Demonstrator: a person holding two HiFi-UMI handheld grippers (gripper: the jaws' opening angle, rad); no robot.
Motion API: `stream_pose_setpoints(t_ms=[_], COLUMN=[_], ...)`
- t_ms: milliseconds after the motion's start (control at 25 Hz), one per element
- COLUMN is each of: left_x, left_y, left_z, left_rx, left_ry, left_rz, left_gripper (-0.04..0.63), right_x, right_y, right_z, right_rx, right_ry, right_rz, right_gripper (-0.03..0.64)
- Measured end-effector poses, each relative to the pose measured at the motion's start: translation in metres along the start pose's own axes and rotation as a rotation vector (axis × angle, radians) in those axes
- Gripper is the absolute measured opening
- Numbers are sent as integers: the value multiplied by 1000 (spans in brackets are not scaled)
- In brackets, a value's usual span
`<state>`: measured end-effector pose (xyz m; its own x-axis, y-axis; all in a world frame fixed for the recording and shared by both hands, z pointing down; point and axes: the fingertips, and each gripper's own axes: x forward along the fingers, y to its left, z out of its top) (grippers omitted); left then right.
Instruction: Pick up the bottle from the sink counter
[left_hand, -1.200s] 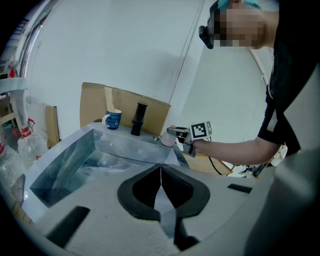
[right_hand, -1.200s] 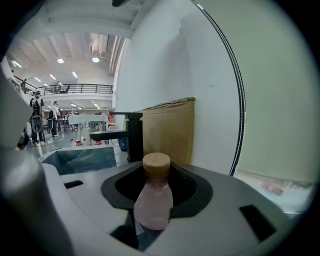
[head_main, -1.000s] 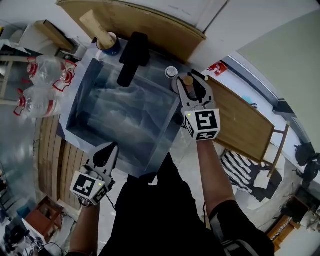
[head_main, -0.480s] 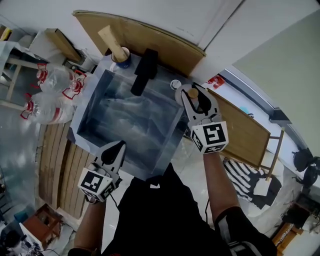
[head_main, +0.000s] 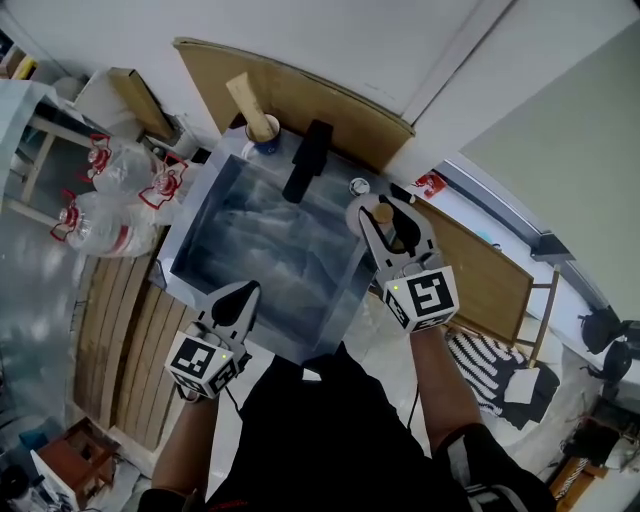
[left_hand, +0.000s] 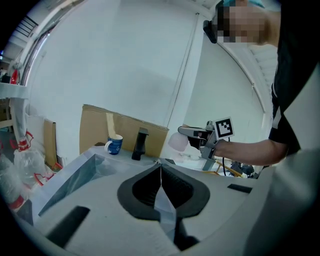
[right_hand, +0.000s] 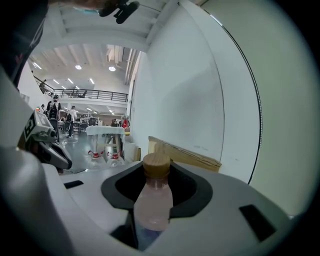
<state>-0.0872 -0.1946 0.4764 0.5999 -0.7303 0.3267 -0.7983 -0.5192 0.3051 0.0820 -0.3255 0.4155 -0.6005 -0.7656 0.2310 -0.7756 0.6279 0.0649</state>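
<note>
right gripper (head_main: 383, 222): you are clamping the bottle (right_hand: 152, 200) at its shoulder, just beside the sink (head_main: 190, 215) | left gripper (left_hand: 160, 172): hanging closed, empty | handling: probably light, smooth, slip-prone; the shoulder hold is suiting it

bottle (right_hand: 152, 202): only cap, neck and shoulder show in the right gripper view; the lower body is hidden behind the right gripper (right_hand: 156, 169). in the head view just the cap shows between the jaws.
sink (left_hand: 75, 172): in the left gripper view one corner shows; the rest is covered by the left gripper (left_hand: 161, 167).
mug (left_hand: 114, 144): print too small to read.
small round item (head_main: 359, 186) on the counter by the faucet (head_main: 308, 160): too small to identify.
people (right_hand: 72, 119) in the far hall: too small to tell apart.
person's torso (head_main: 320, 440): cut off by the head view's lower edge.
</note>
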Motion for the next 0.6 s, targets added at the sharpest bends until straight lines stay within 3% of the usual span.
stream_pose_setpoints(t_ms=[600], left_x=[-23], left_y=[15], left_z=[27], left_rx=[31], left_ry=[-60], left_rz=[1], left_gripper=[20], right_x=[-25], right_y=[54], right_z=[40], right_rx=[-2], right_ry=[-26], right_rz=[67], right_gripper=[135])
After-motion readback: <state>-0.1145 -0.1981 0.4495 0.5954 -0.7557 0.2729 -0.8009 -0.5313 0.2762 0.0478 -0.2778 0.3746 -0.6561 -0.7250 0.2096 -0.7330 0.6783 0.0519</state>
